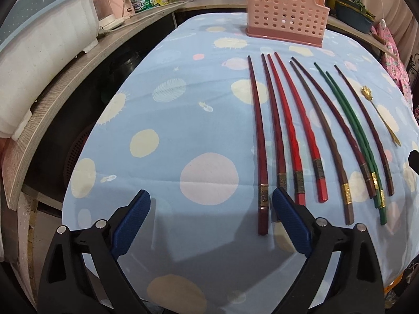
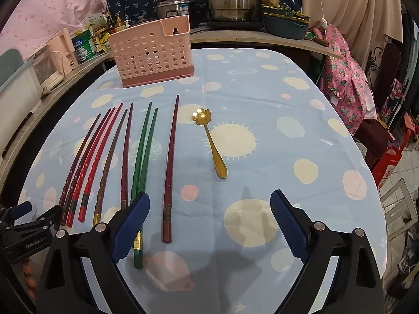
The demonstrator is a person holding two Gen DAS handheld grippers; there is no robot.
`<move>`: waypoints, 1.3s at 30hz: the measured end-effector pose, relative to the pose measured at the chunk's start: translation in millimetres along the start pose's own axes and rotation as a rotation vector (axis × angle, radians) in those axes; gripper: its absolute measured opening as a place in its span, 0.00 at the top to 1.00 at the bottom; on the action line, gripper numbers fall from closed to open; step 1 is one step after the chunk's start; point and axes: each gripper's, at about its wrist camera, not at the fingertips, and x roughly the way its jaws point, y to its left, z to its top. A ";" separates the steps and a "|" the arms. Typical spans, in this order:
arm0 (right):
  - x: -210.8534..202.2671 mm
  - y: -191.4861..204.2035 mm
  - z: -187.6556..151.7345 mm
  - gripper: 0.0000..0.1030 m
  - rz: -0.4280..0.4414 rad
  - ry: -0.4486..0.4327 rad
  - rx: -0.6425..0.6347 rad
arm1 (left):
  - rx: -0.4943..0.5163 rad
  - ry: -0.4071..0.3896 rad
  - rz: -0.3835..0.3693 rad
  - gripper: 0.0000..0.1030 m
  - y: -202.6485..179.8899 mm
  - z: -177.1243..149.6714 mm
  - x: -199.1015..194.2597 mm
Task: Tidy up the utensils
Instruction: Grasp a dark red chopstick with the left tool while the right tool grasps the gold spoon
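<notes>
A worktop covered with a pale blue cloth printed with cream suns and pink planets carries a row of long chopsticks lying side by side, tips pointing toward the far edge. From the left wrist view the row reads, left to right: two dark maroon chopsticks, a bright red pair, a brown chopstick with a gold band, another dark maroon one, a green pair lying touching each other, and a last dark maroon chopstick set slightly apart. To the right of that, well apart from the row, lies a small gold spoon with a flower-shaped bowl. A pink perforated plastic utensil basket stands upright near the far edge of the cloth, beyond the chopstick tips.

The left tool hovers over the near end of the row with its blue pads spread wide and nothing between them; its right pad sits just beside the butt of the leftmost maroon chopsticks. The right tool is likewise spread wide and empty, its left pad above the butt ends of the green pair, with bare cloth between its fingers.
</notes>
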 end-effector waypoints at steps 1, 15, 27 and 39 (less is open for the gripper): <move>1.7 -0.1 0.6 0.15 0.000 0.002 0.000 | -0.001 0.005 -0.002 0.15 0.2 -0.2 1.7; 42.2 -21.0 21.6 0.48 0.037 0.045 0.065 | -0.003 0.014 -0.083 0.60 -5.4 6.5 -0.5; 61.5 -22.0 24.9 0.89 0.084 0.060 0.069 | -0.029 0.020 -0.085 0.88 1.1 14.9 3.1; 33.2 -22.1 39.2 0.98 0.091 0.002 0.061 | -0.048 0.000 -0.121 0.93 3.9 24.2 -8.1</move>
